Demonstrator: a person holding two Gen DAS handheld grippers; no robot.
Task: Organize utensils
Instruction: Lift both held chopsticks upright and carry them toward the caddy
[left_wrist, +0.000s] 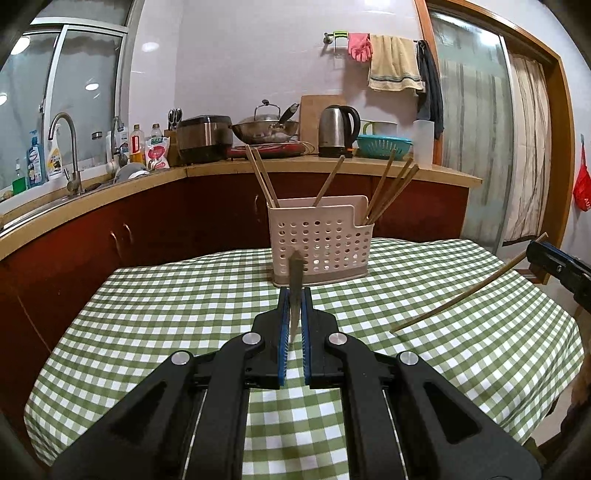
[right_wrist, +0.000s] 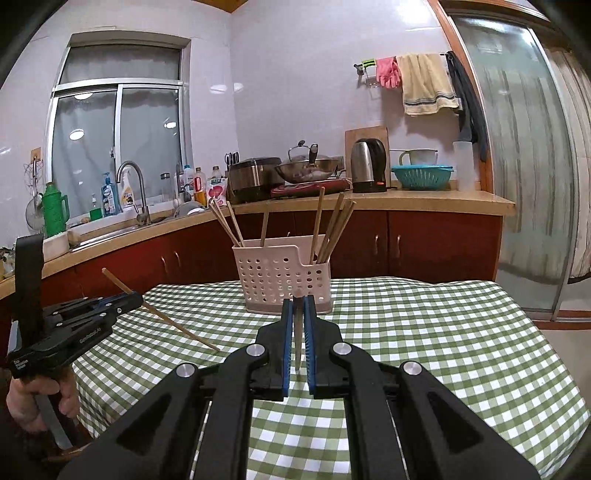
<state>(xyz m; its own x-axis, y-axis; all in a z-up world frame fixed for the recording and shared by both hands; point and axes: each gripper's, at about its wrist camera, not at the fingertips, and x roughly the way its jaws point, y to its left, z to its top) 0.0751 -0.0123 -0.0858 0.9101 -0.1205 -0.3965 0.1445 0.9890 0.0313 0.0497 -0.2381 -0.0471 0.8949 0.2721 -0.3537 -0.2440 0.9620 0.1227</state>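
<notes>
At frame centre both black blue-padded grippers, left (left_wrist: 294, 295) and right (right_wrist: 298, 306), each clamp one bamboo chopstick (left_wrist: 296, 291) before the perforated pale plastic holder (left_wrist: 320, 240).

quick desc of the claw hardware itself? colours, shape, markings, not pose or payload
Both the left claw and right claw are matte black with angular scissor-style linkage arms, round silver pivot bolts and ribbed blue finger pads. Seen from the right wrist, the left unit's side carries white lettering, too small to read. No cables visible.
</notes>
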